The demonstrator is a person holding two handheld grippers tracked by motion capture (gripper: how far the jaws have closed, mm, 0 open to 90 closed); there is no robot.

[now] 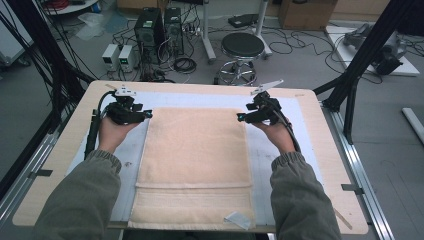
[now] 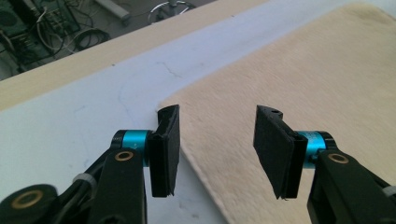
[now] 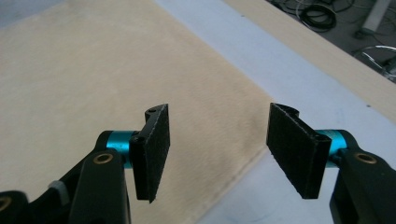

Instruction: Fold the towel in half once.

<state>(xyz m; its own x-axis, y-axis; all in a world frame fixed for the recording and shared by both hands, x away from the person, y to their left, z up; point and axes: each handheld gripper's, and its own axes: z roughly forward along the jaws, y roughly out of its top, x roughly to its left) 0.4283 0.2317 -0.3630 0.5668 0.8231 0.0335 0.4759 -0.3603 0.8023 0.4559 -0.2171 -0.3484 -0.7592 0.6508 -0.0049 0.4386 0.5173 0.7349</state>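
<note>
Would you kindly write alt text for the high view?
A beige towel lies flat on a table. The left gripper and right gripper hover open over its far corners, holding nothing.

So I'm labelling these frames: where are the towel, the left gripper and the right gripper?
towel (image 1: 195,150), high view, middle of the beige cloth.
left gripper (image 2: 217,140), left gripper view, midway between its open fingertips.
right gripper (image 3: 219,140), right gripper view, midway between its open fingertips.

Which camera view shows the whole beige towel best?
The high view: the towel lies flat and complete on the white mat, all four edges visible. The left gripper view shows one far corner; the right gripper view shows the other.
</note>
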